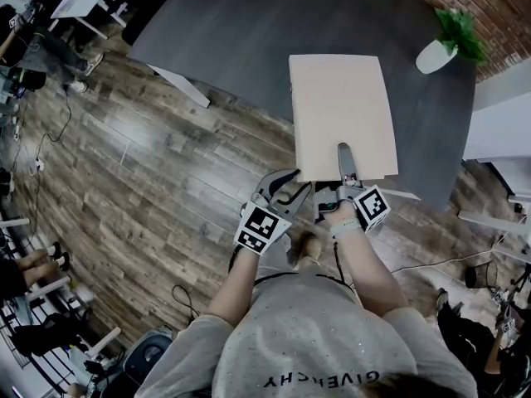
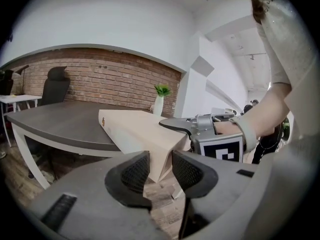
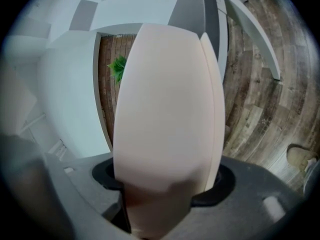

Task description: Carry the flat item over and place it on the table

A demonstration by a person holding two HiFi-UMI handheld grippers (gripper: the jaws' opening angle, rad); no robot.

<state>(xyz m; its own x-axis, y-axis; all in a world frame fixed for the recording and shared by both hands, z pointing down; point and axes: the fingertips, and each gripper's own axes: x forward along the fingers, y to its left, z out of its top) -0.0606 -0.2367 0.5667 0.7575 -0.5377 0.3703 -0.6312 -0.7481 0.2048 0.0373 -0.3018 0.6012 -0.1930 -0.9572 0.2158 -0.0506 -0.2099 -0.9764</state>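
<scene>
The flat item is a beige box (image 1: 342, 114) lying on the dark grey table (image 1: 249, 31), with its near end hanging over the table's edge. My right gripper (image 1: 344, 160) straddles that near edge, one jaw lying on top of the box. In the right gripper view the box (image 3: 165, 109) fills the gap of the right gripper (image 3: 162, 184), whose jaws stand wide. My left gripper (image 1: 290, 187) is open at the near-left corner. In the left gripper view the corner of the box (image 2: 135, 129) sits loosely in the mouth of the left gripper (image 2: 160, 171), with the right gripper (image 2: 200, 129) beyond.
A green plant in a white vase (image 1: 438, 52) stands at the table's far right. White furniture (image 1: 498, 123) flanks the table on the right. Wooden floor (image 1: 149, 164) lies to the left. A black office chair (image 2: 55, 86) stands before the brick wall.
</scene>
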